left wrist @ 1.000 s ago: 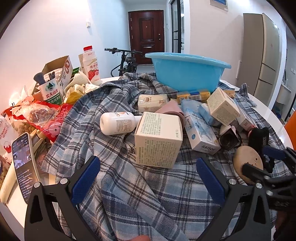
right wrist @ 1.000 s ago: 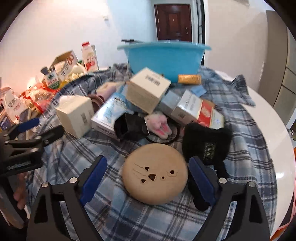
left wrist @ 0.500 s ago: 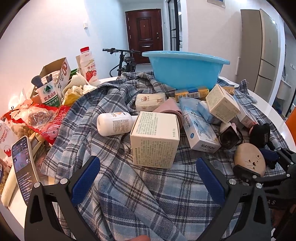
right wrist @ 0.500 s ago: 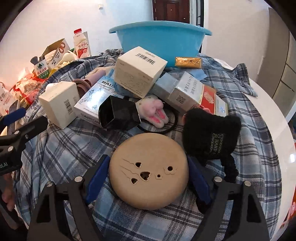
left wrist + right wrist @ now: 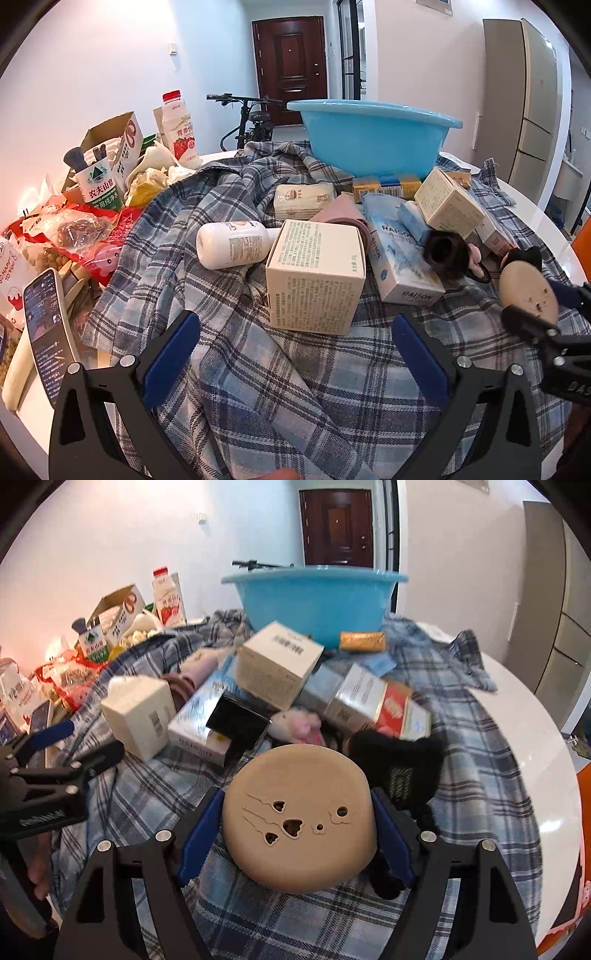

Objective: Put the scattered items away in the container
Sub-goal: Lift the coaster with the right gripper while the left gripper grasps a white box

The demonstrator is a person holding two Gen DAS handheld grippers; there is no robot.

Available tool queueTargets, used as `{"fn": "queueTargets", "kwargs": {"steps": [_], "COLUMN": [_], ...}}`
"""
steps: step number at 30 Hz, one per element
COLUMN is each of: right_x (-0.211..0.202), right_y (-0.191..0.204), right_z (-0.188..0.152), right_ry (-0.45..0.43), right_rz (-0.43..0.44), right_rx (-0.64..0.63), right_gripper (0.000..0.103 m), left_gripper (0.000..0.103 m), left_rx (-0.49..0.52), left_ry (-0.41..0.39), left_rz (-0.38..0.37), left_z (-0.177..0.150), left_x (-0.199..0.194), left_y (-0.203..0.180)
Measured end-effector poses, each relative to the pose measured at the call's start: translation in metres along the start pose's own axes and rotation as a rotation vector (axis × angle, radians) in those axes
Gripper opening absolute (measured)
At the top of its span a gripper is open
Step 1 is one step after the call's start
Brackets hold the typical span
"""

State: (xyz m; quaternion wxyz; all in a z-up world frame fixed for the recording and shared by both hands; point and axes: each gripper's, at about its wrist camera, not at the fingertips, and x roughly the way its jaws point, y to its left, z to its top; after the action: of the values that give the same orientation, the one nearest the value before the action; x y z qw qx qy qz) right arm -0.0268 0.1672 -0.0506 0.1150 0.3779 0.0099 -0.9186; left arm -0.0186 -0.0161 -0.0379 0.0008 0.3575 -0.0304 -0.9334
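Note:
A blue plastic basin [image 5: 373, 134] [image 5: 314, 598] stands at the far side of a plaid cloth. Boxes, a white bottle [image 5: 236, 243] and a black pouch [image 5: 238, 725] lie scattered on the cloth. My right gripper [image 5: 297, 823] is shut on a tan round disc [image 5: 299, 823] with cut-out holes and holds it tilted, lifted off the cloth; the disc also shows in the left wrist view [image 5: 528, 291]. My left gripper [image 5: 295, 354] is open and empty, just short of a cream box [image 5: 316, 275].
A black knitted item [image 5: 402, 764] lies right of the disc. Snack bags, a milk carton [image 5: 179, 129], an open cardboard box [image 5: 110, 147] and a phone [image 5: 48, 328] crowd the left side. The white table edge [image 5: 546, 760] curves on the right.
My right gripper closed on the tan disc and lifted it, tilting its front up. The left gripper drifted slightly forward toward the cream box, staying open.

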Motion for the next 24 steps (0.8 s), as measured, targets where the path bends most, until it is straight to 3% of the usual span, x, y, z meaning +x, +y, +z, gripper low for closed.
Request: {"fn": "queueTargets", "kwargs": {"steps": [24], "right_x": [-0.033], "right_y": [-0.016], "right_z": [-0.007], "right_ry": [-0.055], "right_rz": [-0.022], "right_rx": [0.019], "right_gripper": [0.080], "left_gripper": [0.103], "left_rx": [0.021], "left_ry": [-0.008], "left_rz": [0.010], "left_z": [0.006], "left_x": [0.004], "left_y": [-0.004]}}
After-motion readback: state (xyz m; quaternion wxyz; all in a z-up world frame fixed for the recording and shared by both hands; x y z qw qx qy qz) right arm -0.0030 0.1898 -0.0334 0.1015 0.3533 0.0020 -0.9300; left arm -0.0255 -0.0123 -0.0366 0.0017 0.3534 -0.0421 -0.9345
